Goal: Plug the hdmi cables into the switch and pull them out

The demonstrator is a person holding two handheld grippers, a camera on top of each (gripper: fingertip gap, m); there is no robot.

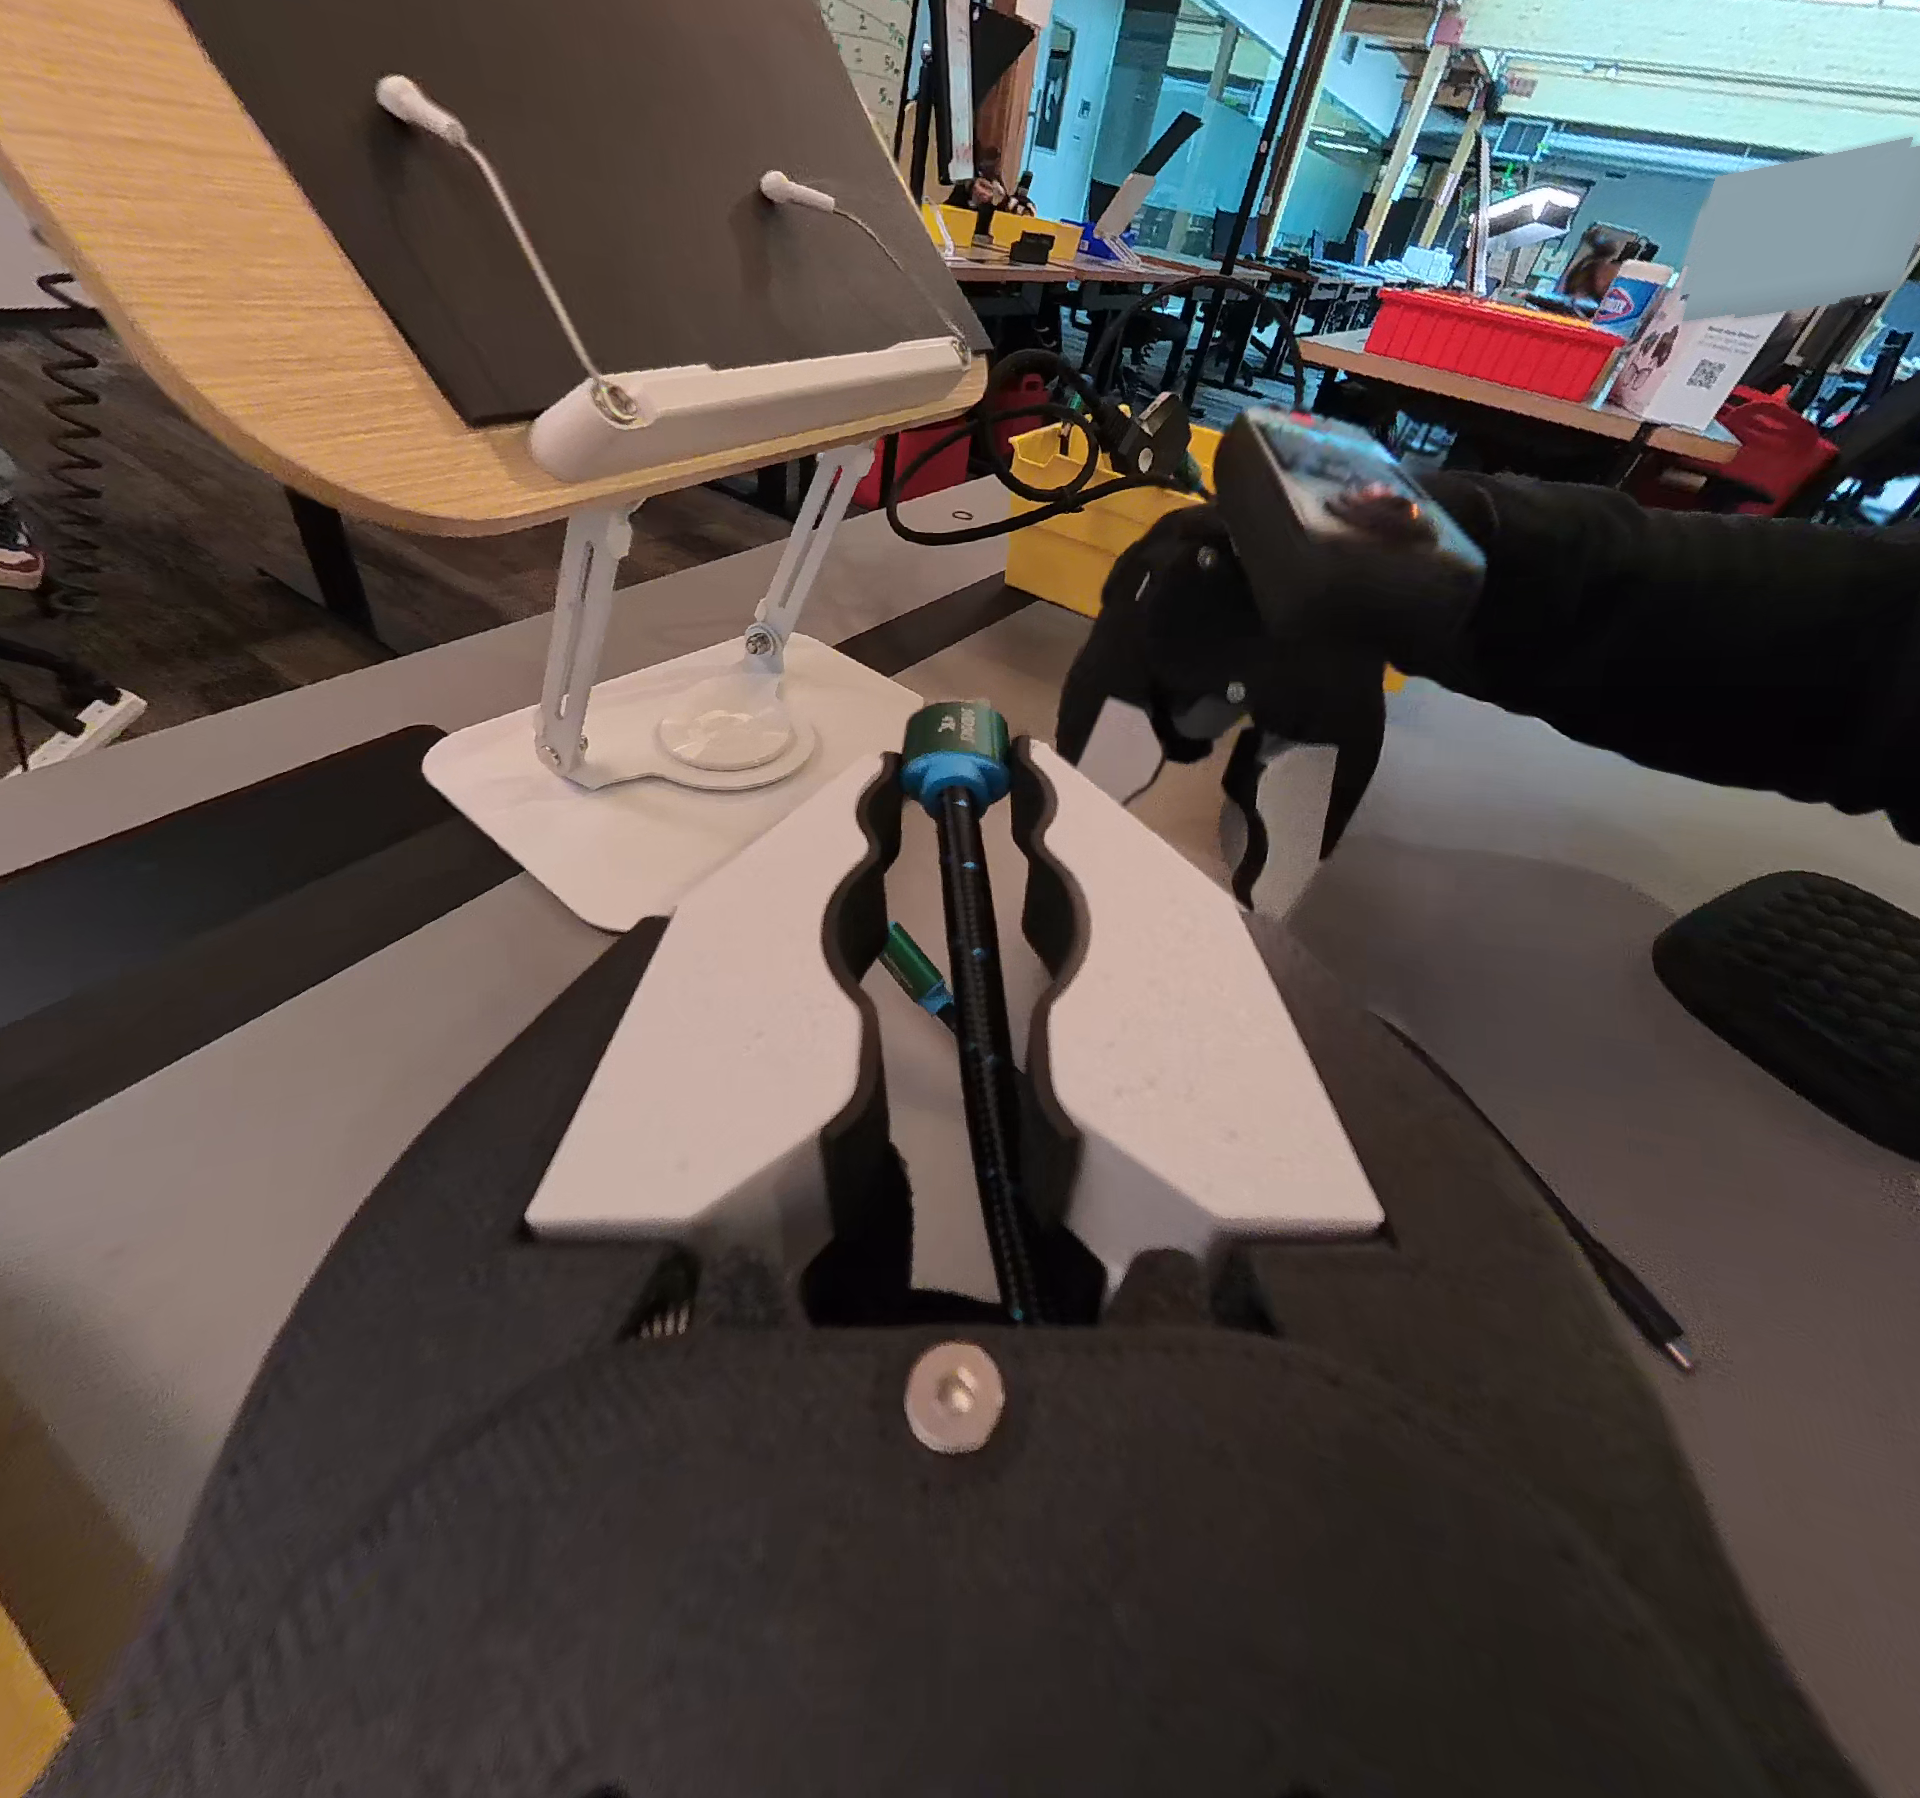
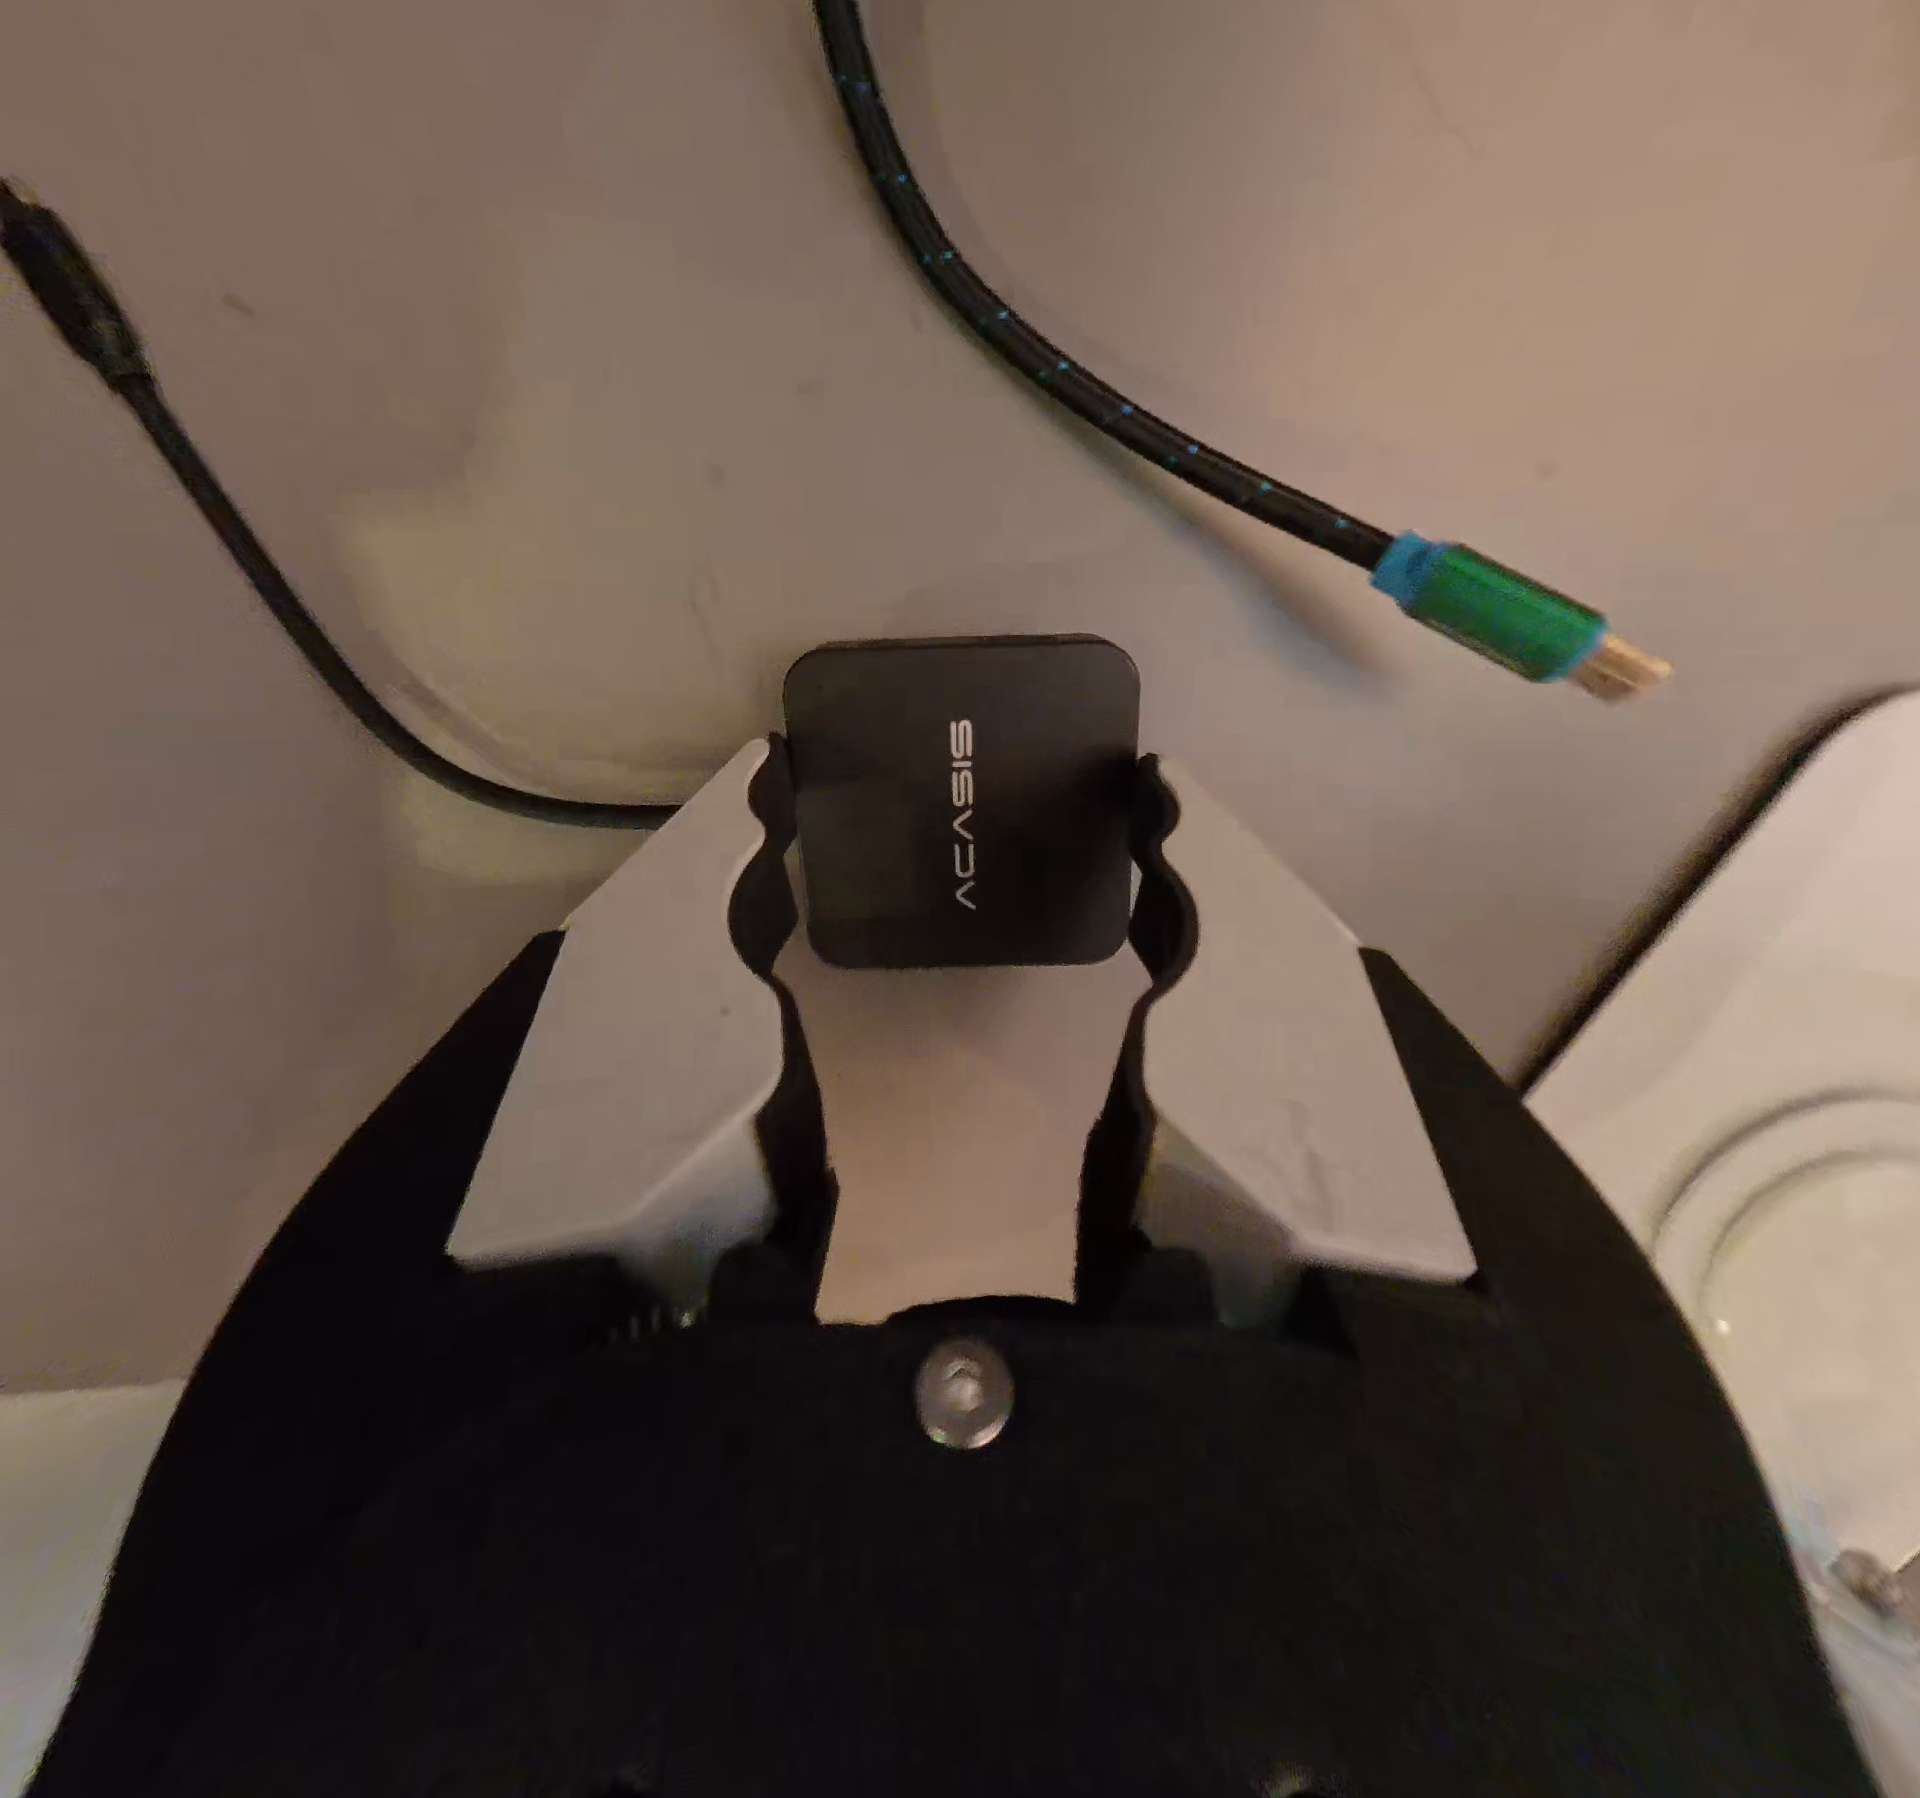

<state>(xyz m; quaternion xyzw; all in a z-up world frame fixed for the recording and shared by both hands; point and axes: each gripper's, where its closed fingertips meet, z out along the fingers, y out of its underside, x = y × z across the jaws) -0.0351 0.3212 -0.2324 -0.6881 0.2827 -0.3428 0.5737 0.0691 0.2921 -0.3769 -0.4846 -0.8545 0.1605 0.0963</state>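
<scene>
Right wrist view is showing the right gripper (image 2: 958, 813) pinching the small black square HDMI switch (image 2: 956, 803) between its white fingers (image 2: 665, 927), pads bearing on two opposite sides, with the pale grey bench (image 2: 520, 398) beneath. Whether the switch is resting on the bench or lifting clear cannot be told. A second braided black cable with a green metal plug (image 2: 1496, 621) is lying loose on the bench, up and right of the switch and apart from it, gold tip exposed and unplugged. A thin black cord (image 2: 249, 564) is running in from the left toward the switch; its junction is hidden behind a finger.

Left wrist view is showing the left gripper (image 1: 956, 772) clamping the green-and-blue plug (image 1: 951, 746) of the first braided black cable (image 1: 977, 1000), the cable trailing back between the fingers. The plug is pointing away, well apart from the switch.

Risks, by judgement: the plug is sitting at the very fingertips and could be twisting under insertion load. Misalignment with the port, unseen here, would be jamming the tip. The trailing cable may be dragging, and the switch may be slipping in its side-only pinch.
</scene>
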